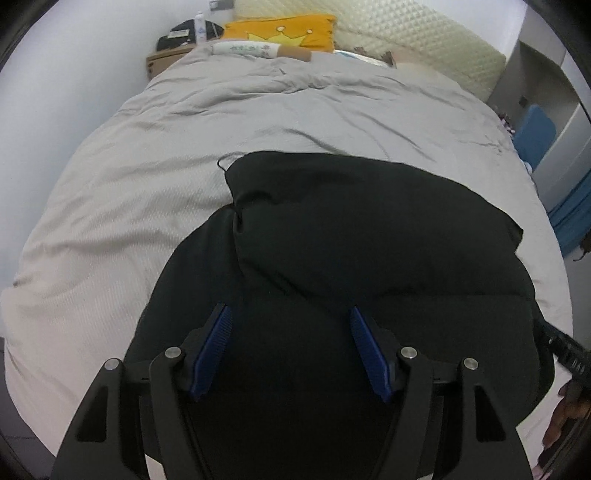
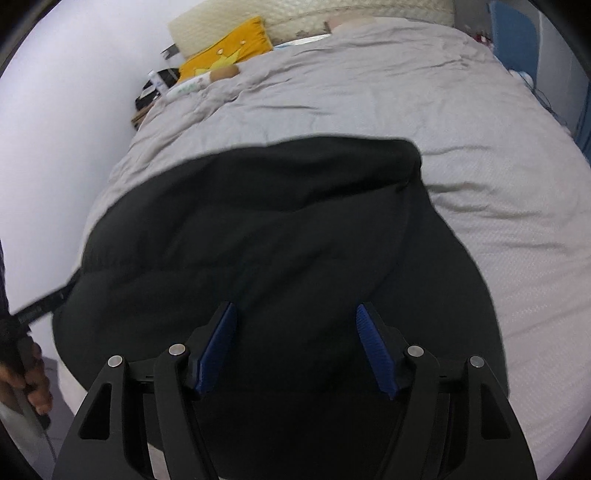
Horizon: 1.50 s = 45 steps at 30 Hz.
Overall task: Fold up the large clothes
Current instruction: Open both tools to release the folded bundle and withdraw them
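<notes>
A large black padded jacket (image 1: 369,229) lies folded in layers on the near part of a grey bed cover (image 1: 147,166). It also shows in the right wrist view (image 2: 258,229) on the cover (image 2: 498,166). My left gripper (image 1: 290,314) is open and empty, hovering above the jacket's near left part. My right gripper (image 2: 295,310) is open and empty above the jacket's near right part. The other gripper's black body shows at the right edge of the left wrist view (image 1: 565,350) and at the left edge of the right wrist view (image 2: 40,310).
An orange pillow (image 1: 284,31) and a cream headboard (image 1: 406,37) are at the far end of the bed. A nightstand (image 1: 166,61) with a bottle stands far left by the white wall. A blue item (image 1: 533,136) and a grey cabinet (image 1: 554,110) stand on the right.
</notes>
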### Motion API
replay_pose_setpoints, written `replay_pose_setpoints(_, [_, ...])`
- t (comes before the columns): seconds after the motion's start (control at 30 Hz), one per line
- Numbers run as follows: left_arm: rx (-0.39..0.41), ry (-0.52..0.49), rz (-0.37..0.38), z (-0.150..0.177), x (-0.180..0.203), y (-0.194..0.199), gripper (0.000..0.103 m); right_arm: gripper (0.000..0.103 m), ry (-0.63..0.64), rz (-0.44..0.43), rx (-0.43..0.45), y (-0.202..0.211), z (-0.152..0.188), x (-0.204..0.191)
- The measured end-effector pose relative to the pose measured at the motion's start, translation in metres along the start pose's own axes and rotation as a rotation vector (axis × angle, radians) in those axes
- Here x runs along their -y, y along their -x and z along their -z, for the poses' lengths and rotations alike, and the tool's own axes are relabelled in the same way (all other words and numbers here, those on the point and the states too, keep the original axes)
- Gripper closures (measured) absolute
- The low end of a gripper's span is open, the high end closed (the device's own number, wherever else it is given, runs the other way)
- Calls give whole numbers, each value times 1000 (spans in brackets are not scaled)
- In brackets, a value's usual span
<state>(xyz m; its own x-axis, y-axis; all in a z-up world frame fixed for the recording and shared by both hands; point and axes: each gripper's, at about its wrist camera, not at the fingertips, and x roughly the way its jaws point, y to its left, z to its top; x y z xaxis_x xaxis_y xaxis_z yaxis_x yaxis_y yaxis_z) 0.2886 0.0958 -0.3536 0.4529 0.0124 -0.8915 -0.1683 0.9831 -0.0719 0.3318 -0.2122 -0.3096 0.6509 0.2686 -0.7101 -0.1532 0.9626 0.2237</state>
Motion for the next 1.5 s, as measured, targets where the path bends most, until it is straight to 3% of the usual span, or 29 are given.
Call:
replay_pose_setpoints(0.07, [-12,-7,1,4,0,-9,34,24,-2,1,0,-7,7,2])
replay_pose_setpoints(0.2, [-6,-80,-18,17,7,-23,34,15,40,5,6,-25,16,4])
replay_pose_setpoints(0.33, [-25,-72,-3,23,5,-36,32,5,54,3,-13,-42,23,6])
replay_pose_setpoints(0.47, [-36,-61,-20,17,7,-33,32,6,28,4,-35,-39,14,5])
replay_pose_setpoints(0.63, [-54,32,-31,4,0,-11,32,10,-11,-24,-26,-12,-3,-1])
replay_pose_setpoints(0.93, [39,117,-5,-17,7,97,21,10,30,-53,111,95,-45,-33])
replay_pose_setpoints(1.23, [161,93,27,-40,11,212,18,5,39,-56,231,202,-64,-59])
replay_pose_setpoints(1.5, [292,68,49,-38,14,337,17,0,58,-70,384,310,-63,-96])
